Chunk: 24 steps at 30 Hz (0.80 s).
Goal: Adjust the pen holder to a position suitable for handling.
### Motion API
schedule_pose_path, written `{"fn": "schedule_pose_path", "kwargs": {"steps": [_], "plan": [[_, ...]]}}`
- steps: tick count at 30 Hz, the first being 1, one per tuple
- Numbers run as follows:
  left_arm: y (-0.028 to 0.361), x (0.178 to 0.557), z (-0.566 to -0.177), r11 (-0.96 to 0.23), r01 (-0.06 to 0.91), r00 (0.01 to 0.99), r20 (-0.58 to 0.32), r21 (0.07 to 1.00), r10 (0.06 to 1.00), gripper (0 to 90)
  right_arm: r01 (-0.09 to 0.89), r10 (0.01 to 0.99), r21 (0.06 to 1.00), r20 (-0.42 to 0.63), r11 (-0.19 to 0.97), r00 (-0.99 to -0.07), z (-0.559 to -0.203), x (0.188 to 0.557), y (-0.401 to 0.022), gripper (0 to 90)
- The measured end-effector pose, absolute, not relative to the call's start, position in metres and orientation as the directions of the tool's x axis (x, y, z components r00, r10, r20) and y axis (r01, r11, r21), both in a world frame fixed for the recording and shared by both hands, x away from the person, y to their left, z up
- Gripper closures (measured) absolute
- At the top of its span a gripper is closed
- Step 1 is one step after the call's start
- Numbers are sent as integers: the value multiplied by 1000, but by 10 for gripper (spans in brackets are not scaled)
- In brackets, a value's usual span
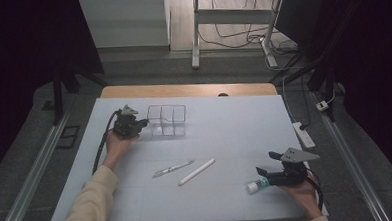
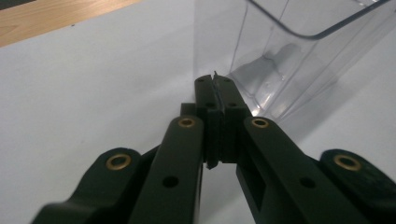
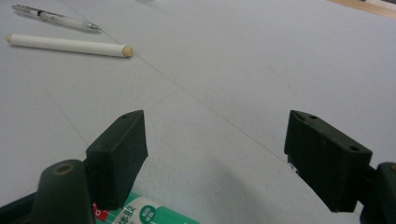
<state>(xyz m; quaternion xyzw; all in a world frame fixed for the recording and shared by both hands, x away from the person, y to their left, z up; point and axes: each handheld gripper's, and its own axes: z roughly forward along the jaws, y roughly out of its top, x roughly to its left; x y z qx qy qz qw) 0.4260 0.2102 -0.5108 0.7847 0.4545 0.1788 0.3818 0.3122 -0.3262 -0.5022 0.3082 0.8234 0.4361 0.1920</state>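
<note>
The left gripper (image 1: 143,124) is held by the left hand (image 1: 116,144) at the far left of the white table (image 1: 234,124); its jaws are pressed fully together with nothing between them. In the left gripper view the joined tips (image 2: 214,86) are seen just beside the lower corner of a clear box (image 2: 299,51), though contact cannot be judged. In the high view the box (image 1: 167,120) is seen to be divided into compartments, standing upright just to the right of this gripper, near the table's far edge.

The right gripper (image 1: 263,163) is held by the right hand (image 1: 302,188) at the near right of the table, well apart from the left one. Its jaws are spread wide, as seen in the right gripper view (image 3: 215,149), with only bare table between the pads. A glue stick (image 1: 257,184) with a white and green label is lying at the base of one jaw (image 3: 149,212); whether it is touched cannot be told.

Between the two grippers, near the table's middle, a pen (image 1: 173,168) and a white stick (image 1: 196,172) are lying side by side, both slanted and close but apart. A pale sleeve (image 1: 88,205) is seen on the left forearm
</note>
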Motion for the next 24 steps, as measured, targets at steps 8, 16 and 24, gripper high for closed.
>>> {"fn": "schedule_pose_path", "kwargs": {"steps": [8,16,24], "plan": [[207,427,-511,-300,582,517,-58,756,854,892,340,674,835,-50,433,-737,-503,312,-326,208],[204,428,-511,-301,584,518,-61,754,853,892,341,674,837,-44,428,-738,-503,312,-325,208],[198,429,-510,-311,579,530,-58,753,846,892,343,672,833,-47,435,-739,-503,313,-326,208]]}}
